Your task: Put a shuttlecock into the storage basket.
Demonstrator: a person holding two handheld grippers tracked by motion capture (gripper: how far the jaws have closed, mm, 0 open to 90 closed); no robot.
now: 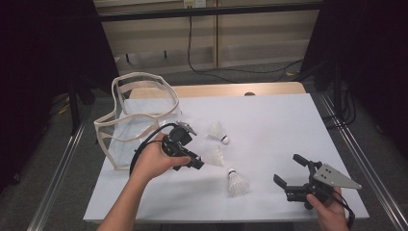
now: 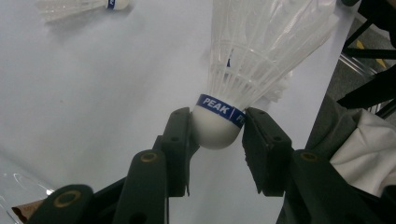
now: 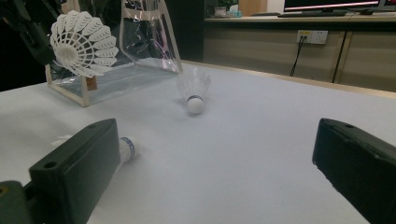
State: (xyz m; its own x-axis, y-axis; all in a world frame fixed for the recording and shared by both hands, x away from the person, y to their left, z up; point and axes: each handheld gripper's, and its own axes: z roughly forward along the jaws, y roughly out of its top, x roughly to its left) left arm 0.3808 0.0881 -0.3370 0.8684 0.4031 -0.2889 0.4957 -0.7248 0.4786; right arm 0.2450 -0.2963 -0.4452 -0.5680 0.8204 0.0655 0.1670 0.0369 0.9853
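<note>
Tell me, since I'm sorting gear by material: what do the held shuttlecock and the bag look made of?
White shuttlecock with blue band: skirt looks like real feathers, quills and stitching showing; the rounded base is matte white, maybe covered cork. Clear bag with beige trim: glossy see-through plastic, probably vinyl, edged in cloth-like tape.

- A white table (image 1: 269, 125) is standing on grey floor (image 1: 57, 168), its wooden edge showing at the far side.
- Black cables (image 1: 202, 67) are trailing across the floor below beige wall panels (image 1: 260, 29).
- Dark curtains (image 1: 43, 43) are hanging on both sides.
</note>
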